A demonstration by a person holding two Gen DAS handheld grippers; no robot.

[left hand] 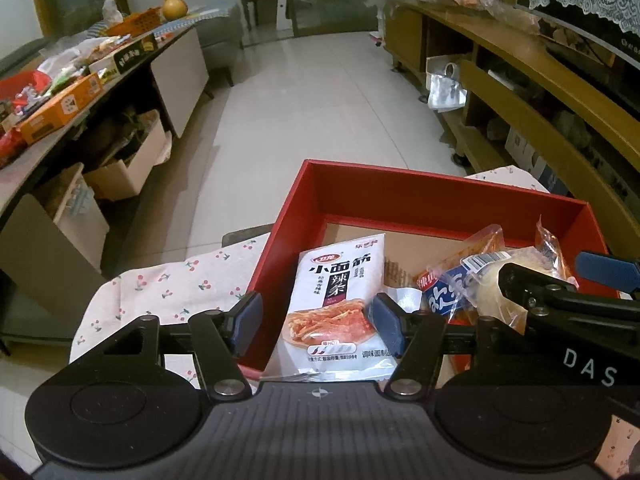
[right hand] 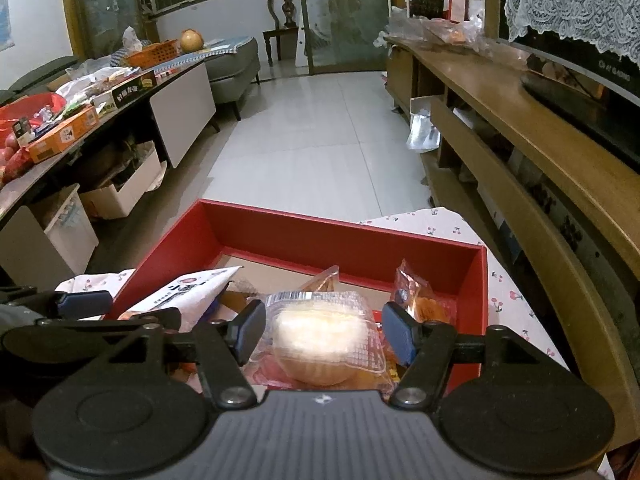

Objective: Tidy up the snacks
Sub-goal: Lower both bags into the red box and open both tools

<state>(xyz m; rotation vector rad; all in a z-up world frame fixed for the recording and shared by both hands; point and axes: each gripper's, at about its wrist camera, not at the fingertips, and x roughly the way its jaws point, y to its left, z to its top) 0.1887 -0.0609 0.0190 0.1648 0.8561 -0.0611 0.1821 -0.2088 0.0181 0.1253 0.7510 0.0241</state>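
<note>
A red box (left hand: 400, 184) (right hand: 340, 228) stands on a cherry-print cloth (left hand: 172, 288) and holds several snacks. A white spicy-strip packet (left hand: 332, 304) (right hand: 188, 292) leans on its left wall, between the fingers of my left gripper (left hand: 316, 324) (right hand: 140, 308). That gripper is open, and its left pad is clear of the packet. My right gripper (right hand: 324, 332) (left hand: 540, 270) is open around a round pastry in clear wrap (right hand: 320, 340) (left hand: 490, 292) that rests on the pile. Only the wrap's edges reach the pads. Orange packets (right hand: 416, 300) (left hand: 488, 244) and a blue-and-white packet (left hand: 444, 296) lie beside it.
On the left, a long table (left hand: 24, 168) carries an orange carton (left hand: 60, 108) and other snack boxes, with cardboard boxes (left hand: 128, 168) under it. A wooden TV cabinet (left hand: 540, 92) runs along the right. Tiled floor (left hand: 320, 100) lies beyond the box.
</note>
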